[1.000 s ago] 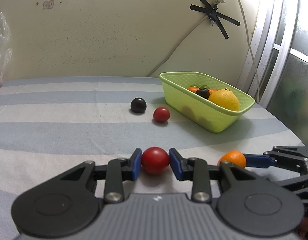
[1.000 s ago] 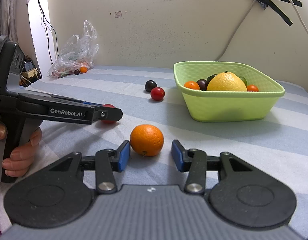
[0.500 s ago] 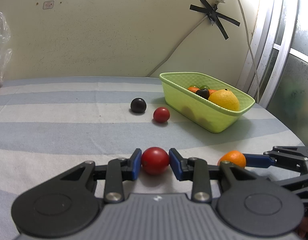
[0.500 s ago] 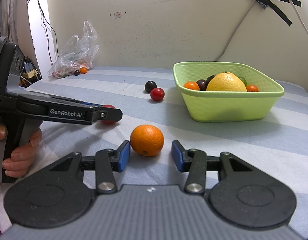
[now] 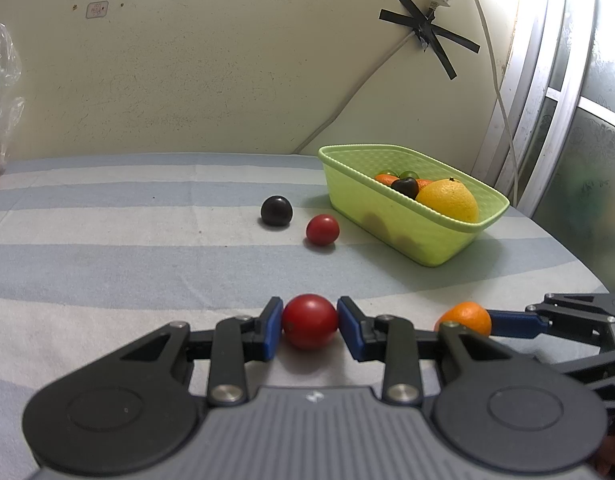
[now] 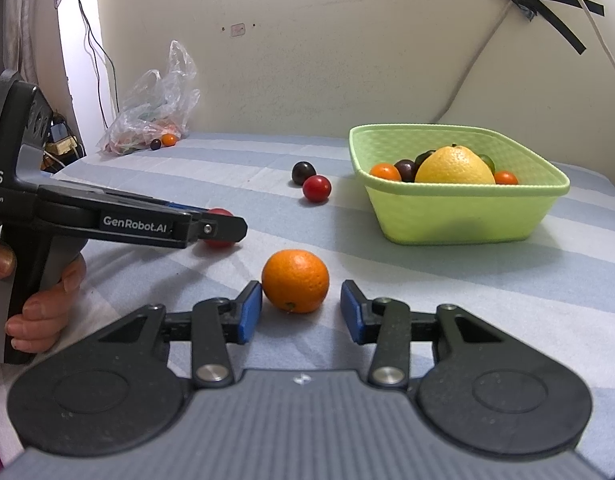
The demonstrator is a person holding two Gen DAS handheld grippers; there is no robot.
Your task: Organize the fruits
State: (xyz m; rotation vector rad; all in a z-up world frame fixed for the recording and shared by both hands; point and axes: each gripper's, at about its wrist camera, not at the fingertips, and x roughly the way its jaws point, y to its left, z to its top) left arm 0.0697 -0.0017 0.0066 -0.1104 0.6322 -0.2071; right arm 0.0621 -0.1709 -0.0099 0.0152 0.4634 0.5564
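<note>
My left gripper (image 5: 309, 326) is shut on a red tomato (image 5: 309, 321) that rests on the striped cloth. It also shows in the right wrist view (image 6: 219, 229), with the tomato (image 6: 218, 243) partly hidden behind it. My right gripper (image 6: 301, 310) is open, its blue pads on either side of an orange (image 6: 295, 280) on the cloth; the left pad is close, the right pad apart. The orange shows in the left wrist view (image 5: 465, 317). A green basket (image 6: 459, 220) holds a large yellow citrus (image 6: 454, 166) and several small fruits.
A dark plum (image 5: 276, 210) and a second red tomato (image 5: 322, 230) lie on the cloth left of the basket (image 5: 411, 232). A plastic bag (image 6: 155, 120) with small fruits beside it sits at the far left by the wall. A cable (image 5: 495, 80) hangs behind the basket.
</note>
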